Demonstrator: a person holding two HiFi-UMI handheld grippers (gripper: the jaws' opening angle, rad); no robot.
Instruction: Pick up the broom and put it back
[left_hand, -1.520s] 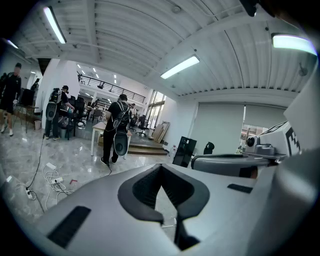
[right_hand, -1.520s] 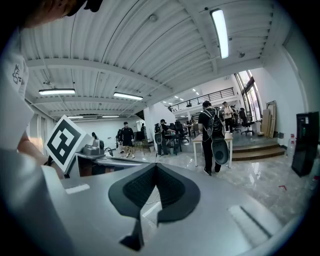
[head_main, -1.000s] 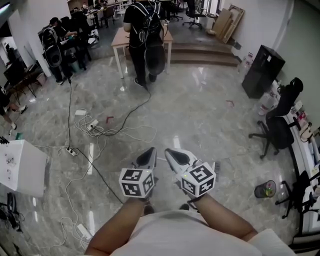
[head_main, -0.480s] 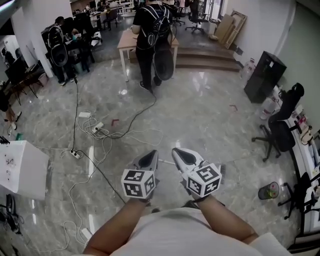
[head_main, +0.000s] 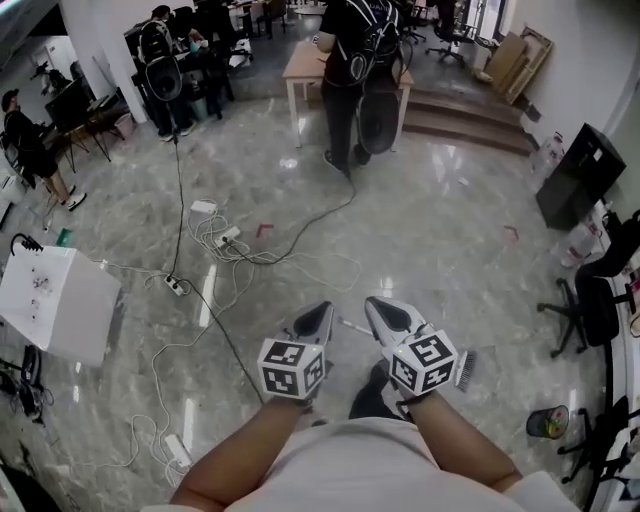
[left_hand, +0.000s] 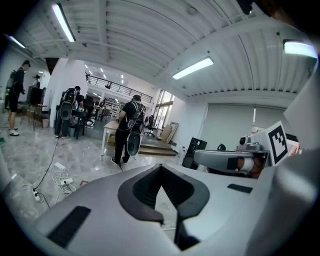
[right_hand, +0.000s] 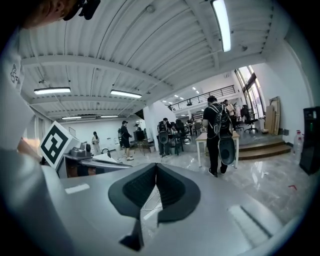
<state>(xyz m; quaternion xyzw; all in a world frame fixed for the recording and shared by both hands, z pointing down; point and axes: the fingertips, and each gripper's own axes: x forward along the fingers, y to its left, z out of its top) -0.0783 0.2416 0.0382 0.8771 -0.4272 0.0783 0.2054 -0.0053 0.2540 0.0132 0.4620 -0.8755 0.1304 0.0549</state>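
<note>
**A:** How do the claws stand?

**B:** Both are closed on nothing. The left gripper (head_main: 321, 309) has its tips pressed together, and only floor shows through the gap behind them. The right gripper (head_main: 376, 304) is the same. They hang low in front of the person, side by side.

**A:** And the broom?

**B:** The broom (head_main: 464, 368) seems to lie on the floor under them. What looks like its bristle head pokes out just right of the right gripper's marker cube. A thin pale handle (head_main: 350, 325) shows between the two grippers. The stretch in between is hidden beneath the right gripper, and neither claw touches it.

**A:** How will it handle?

**B:** Light, I'd judge. The handle is stiff and thin, and it may roll or slip in smooth jaws. The bristles are soft and offer no hold. Grip the handle, fairly near the head for balance.

**A:** The room?

**B:** A glossy marbled floor (head_main: 440, 230), likely slick. Loose cables (head_main: 235, 250) trail to the left, and a white box (head_main: 55, 300) stands beyond them. Ahead, a person with a backpack (head_main: 355, 60) stands by a wooden table (head_main: 303, 65). There are steps (head_main: 470, 115) behind the table, and a black cabinet (head_main: 580, 175) and office chairs (head_main: 597, 305) on the right
</note>
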